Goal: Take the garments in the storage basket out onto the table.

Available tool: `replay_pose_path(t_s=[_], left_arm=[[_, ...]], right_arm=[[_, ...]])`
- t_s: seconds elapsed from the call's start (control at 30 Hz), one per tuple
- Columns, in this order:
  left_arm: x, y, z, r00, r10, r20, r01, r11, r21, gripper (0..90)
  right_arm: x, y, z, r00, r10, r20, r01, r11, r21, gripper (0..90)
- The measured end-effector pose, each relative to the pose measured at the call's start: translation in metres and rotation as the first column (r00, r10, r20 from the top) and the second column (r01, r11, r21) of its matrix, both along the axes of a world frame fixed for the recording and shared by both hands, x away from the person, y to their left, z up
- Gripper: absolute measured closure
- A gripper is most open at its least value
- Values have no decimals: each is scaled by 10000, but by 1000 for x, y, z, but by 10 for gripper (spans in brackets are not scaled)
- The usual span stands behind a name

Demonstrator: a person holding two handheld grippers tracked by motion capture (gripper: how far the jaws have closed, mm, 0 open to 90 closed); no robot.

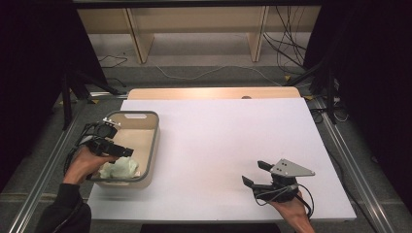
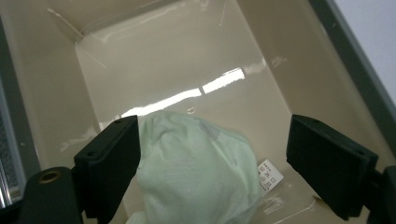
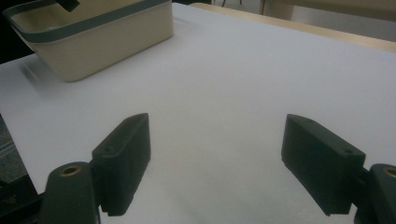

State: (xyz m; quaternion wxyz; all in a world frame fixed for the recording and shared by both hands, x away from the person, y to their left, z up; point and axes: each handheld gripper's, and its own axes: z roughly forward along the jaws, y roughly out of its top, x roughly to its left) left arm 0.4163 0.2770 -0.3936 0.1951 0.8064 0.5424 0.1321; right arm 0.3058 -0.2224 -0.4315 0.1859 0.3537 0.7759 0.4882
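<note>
While a pale green cloth (image 2: 196,172) lies crumpled in the near end of the beige tub (image 1: 154,145), the left gripper (image 2: 212,163) hangs over it, fingers spread apart and gripping nothing. The right gripper (image 1: 257,173) hovers open-fingered above the white bench (image 1: 228,141).

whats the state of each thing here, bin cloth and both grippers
bin: upright on the table's left side, open top, holding the cloth
cloth: pale green, crumpled on the bin floor at its near end, white tag showing
left gripper: open, over the bin, jaws either side of the cloth, not closed on it
right gripper: open, empty, over the bare white table
</note>
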Motion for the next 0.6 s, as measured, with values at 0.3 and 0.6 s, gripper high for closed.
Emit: replay_pose_path(t_s=[0.3, 0.6], left_arm=[[4, 9, -15, 9955, 86, -942, -44, 9990, 446, 207], [7, 15, -28, 9863, 186, -1638, -89, 9982, 598, 216]], right_arm=[[0, 0, 0, 10000, -13, -67, 13, 10000, -61, 248], [0, 0, 0, 10000, -42, -69, 42, 10000, -88, 248]])
